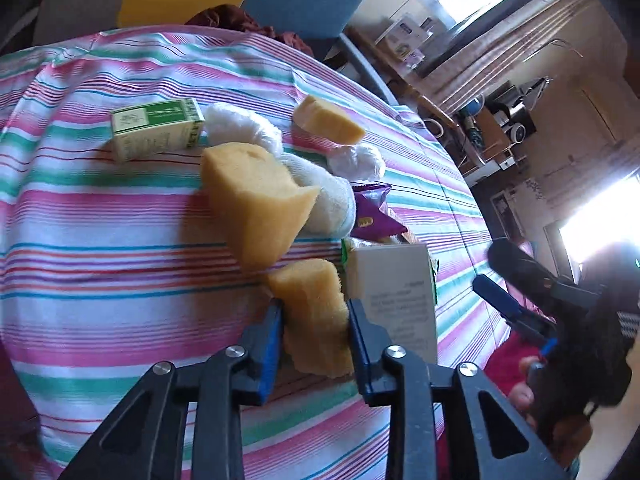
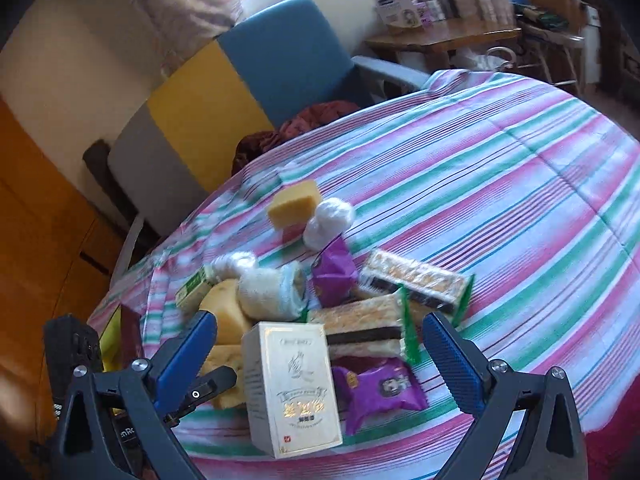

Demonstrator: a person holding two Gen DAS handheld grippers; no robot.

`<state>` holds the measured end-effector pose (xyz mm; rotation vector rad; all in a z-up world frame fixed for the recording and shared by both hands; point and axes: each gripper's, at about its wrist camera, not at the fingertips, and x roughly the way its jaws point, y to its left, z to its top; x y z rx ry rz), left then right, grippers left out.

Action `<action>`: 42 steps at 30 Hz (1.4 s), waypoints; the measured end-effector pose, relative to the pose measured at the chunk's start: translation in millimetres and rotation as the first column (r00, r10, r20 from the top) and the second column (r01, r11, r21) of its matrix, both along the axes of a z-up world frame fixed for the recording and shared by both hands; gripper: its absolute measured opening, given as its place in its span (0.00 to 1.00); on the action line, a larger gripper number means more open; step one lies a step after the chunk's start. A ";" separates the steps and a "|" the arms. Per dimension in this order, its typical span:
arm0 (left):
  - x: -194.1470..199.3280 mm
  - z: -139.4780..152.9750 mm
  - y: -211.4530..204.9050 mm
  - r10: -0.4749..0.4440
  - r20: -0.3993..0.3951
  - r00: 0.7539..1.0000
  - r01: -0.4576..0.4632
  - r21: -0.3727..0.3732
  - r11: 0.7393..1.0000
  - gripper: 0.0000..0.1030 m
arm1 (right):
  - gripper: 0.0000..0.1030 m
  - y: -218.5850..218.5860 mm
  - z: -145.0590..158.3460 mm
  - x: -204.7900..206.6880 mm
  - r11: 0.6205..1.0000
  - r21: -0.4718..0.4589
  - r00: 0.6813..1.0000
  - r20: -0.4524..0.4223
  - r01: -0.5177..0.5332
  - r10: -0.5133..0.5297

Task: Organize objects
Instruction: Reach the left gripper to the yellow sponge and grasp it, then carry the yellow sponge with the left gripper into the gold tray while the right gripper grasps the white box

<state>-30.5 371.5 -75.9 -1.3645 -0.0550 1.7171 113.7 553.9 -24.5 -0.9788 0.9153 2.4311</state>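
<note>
Left wrist view has my left hand-held gripper (image 1: 316, 332) clamped on a small yellow sponge piece (image 1: 310, 312), its blue pads pressing both flanks, so I judge the step in hand to be the pickup of 1 item from the pile for sorting. The sponge piece sits at 6 o'clock in that view, low on the striped bench (image 1: 100, 240), touching the cream box (image 1: 394, 300) at its 3 o'clock side. A larger sponge wedge (image 1: 256, 204) lies just beyond at 12 o'clock, with a white rolled cloth (image 1: 328, 196) behind it and a green box (image 1: 156, 128) out at 10 o'clock.

My right hand-held gripper (image 2: 320, 344) stands wide open with nothing held; the same cream box (image 2: 292, 392) stands upright between its fingers, apart from both pads. A purple snack packet (image 2: 376, 388) lies at the box's 3 o'clock and 2 wrapped wafer bars (image 2: 364, 328) at 1 o'clock.

Next I would need a clean lift straight up, since the box leans close and could tip; whether the sponge's far end snags the wedge I cannot quite tell through the blur. Then it wants carrying to the other sponge (image 2: 294, 202) at 12 o'clock.
</note>
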 end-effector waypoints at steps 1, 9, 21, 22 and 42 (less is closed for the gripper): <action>1.2 -0.1 -4.8 -0.002 -0.003 1.000 0.002 0.009 1.000 0.28 | 1.00 -4.2 -2.4 -3.9 1.000 -0.001 1.000 0.012 -0.026 0.026; 16.1 7.3 -28.9 -0.010 -0.104 0.995 0.011 0.007 1.000 0.26 | 0.97 -35.0 -26.8 -29.9 0.980 0.074 0.965 0.203 -0.185 0.167; 42.3 22.8 -63.5 -0.023 -0.278 0.960 0.013 -0.035 0.999 0.26 | 0.97 -42.7 -39.7 -41.7 0.967 0.104 0.935 0.297 -0.234 0.194; 43.5 24.0 -66.6 -0.018 -0.282 0.959 0.009 -0.035 0.999 0.26 | 0.95 -44.7 -40.8 -42.2 0.964 0.112 0.931 0.305 -0.243 0.199; -83.2 61.8 -298.7 0.460 -0.391 0.797 -0.529 -0.082 0.845 0.26 | 0.50 -60.3 -25.3 -39.6 0.931 0.232 0.939 0.263 -0.282 0.219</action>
